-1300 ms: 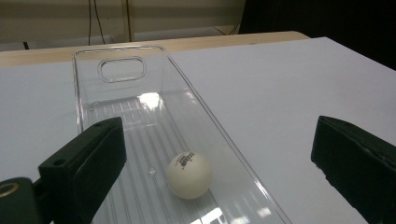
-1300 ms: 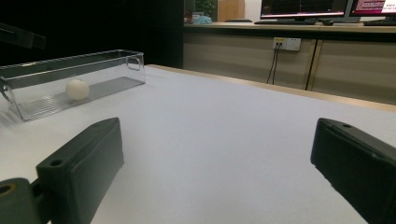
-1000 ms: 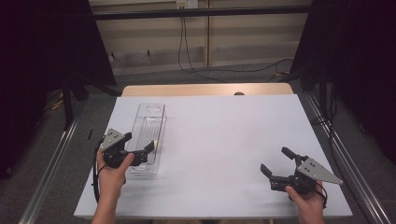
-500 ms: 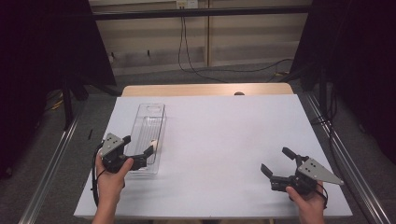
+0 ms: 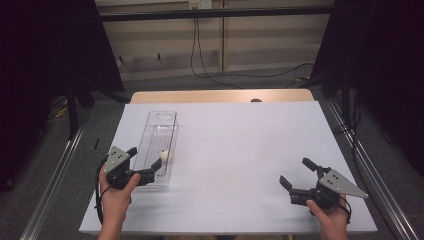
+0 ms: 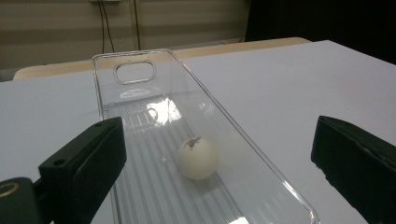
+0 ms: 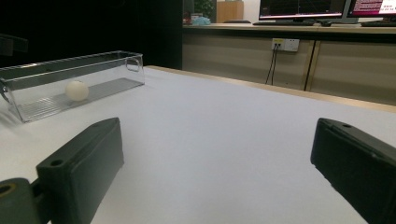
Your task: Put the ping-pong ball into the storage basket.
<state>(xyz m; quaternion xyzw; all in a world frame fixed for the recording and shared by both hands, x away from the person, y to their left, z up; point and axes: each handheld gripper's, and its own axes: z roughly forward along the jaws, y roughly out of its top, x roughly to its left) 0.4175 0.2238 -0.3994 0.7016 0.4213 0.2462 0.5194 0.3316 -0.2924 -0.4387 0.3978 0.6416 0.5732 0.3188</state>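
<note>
The white surface point(image 5: 240, 165) carries a clear plastic tray point(image 5: 172, 142) lying lengthwise near its left edge, one short end toward the near edge. Compared with one second ago, the left hand-held gripper point(image 5: 145, 165) has drawn back toward the near-left corner; its jaws stand wide at the tray's near end, gripping nothing. This suggests the ball has been released and the placing step is complete. The right hand-held gripper point(image 5: 296, 175) rests near the near-right corner, jaws wide and empty, unmoved. The white ball point(image 6: 197, 157) lies inside the tray, toward its near end, touching the ribbed floor. A small dark print marks the ball's top; its wording is too small to read.
</note>
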